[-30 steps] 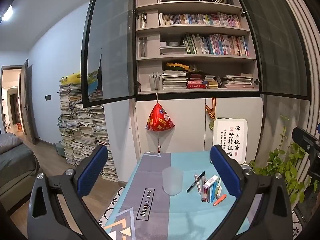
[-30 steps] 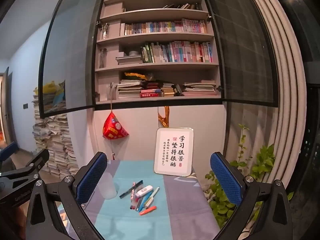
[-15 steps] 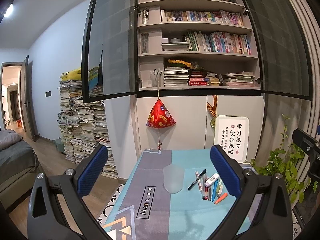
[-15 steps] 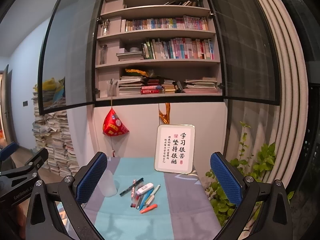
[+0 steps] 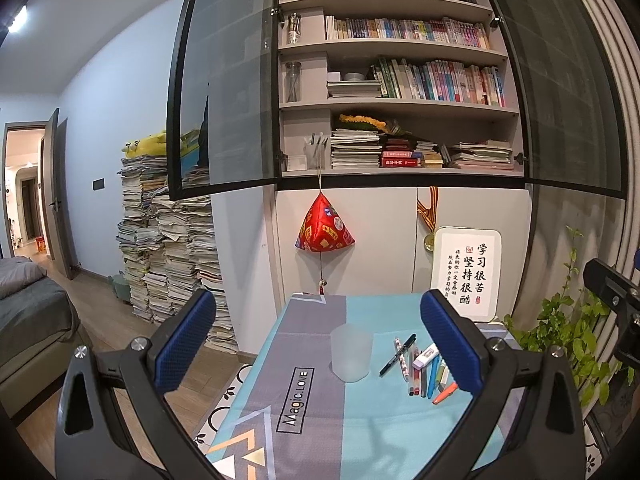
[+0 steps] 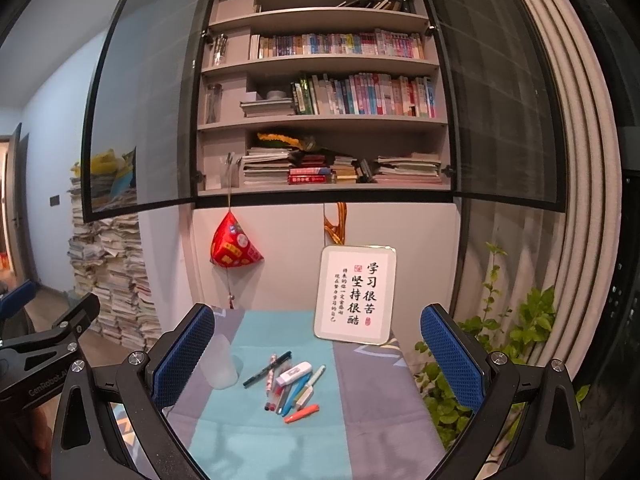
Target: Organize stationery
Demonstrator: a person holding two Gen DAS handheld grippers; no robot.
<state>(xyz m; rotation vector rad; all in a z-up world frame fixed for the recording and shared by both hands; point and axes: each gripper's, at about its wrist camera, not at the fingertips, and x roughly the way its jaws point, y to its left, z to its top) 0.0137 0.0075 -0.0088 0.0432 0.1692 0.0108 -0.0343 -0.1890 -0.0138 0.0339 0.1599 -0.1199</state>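
Pens (image 6: 289, 385) heaped on teal table (image 6: 248, 440), just right of frosted cup (image 5: 351, 353). Left gripper (image 5: 318, 340) and right gripper (image 6: 318, 354) both spread wide, empty, above the near edge.

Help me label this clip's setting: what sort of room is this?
Probably a home study or bedroom: a tall glass-doored bookcase full of books, floor-standing stacks of papers, and a grey-and-teal clothed desk with loose pens.

A framed calligraphy sign (image 6: 354, 293) is stood against the cabinet, beside a red hanging ornament (image 6: 234, 247); book stacks (image 5: 168, 248) are piled leftward.
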